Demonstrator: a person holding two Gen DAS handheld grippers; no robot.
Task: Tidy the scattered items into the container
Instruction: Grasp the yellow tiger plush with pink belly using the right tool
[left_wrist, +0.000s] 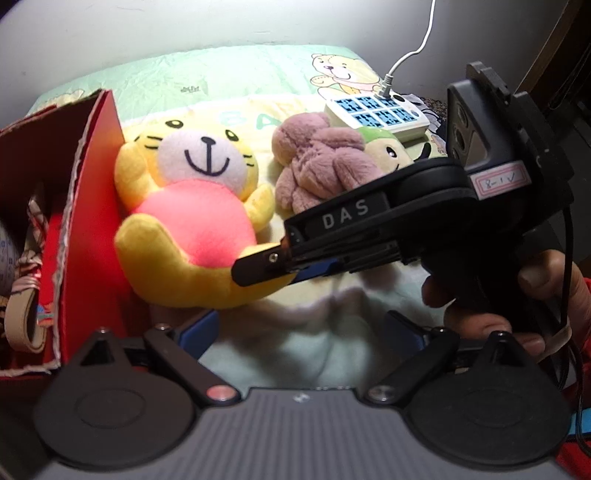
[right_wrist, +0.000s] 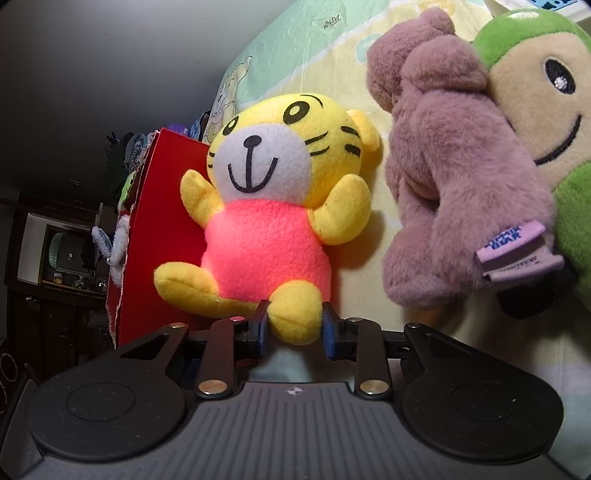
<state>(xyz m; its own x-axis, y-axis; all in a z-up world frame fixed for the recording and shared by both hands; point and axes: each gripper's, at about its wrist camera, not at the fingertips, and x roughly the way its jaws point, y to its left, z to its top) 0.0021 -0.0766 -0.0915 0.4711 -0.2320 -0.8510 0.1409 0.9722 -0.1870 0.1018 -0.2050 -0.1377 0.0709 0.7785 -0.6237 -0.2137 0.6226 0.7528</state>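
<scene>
A yellow tiger plush with a pink belly lies on the bed against the red cardboard box; it also shows in the right wrist view. My right gripper has its two blue-padded fingers around the tiger's foot, touching it on both sides; seen from the left wrist view, it reaches in from the right. My left gripper is open and empty, low over the sheet in front of the tiger. A mauve plush bear and a green-hooded plush lie to the right.
The red box stands at the left and holds straps and other items. A white power strip with a cable lies at the back right. The bed sheet has a cartoon bear print.
</scene>
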